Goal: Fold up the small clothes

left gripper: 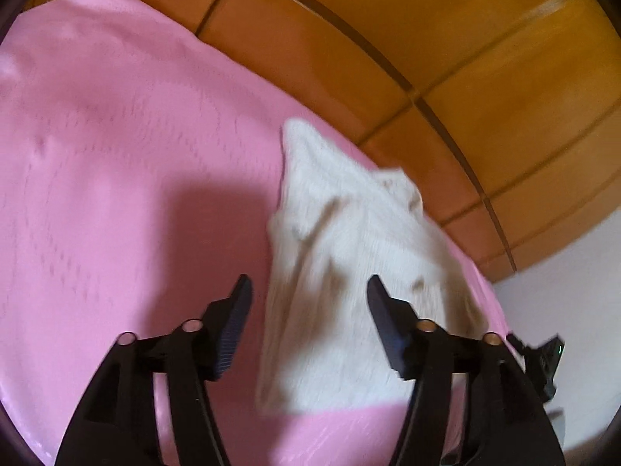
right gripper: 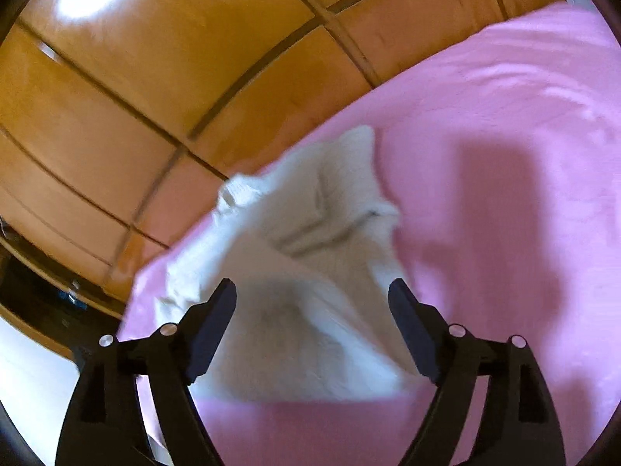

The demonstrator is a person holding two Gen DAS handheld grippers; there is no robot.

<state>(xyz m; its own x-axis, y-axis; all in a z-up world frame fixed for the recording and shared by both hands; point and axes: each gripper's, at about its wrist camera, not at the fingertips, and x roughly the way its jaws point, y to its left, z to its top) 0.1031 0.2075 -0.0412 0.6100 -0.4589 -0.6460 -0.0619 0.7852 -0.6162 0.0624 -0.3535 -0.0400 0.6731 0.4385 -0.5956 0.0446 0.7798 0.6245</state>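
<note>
Both released: the left hand-held gripper and right hand-held gripper hang empty above the rumpled white knitted garment at the pink bedsheet's edge, mid-fold, so next comes picking fresh edges.

A small cream-white ribbed knit garment lies folded and rumpled, flat on the pink bedsheet, near the sheet's far edge.
</note>
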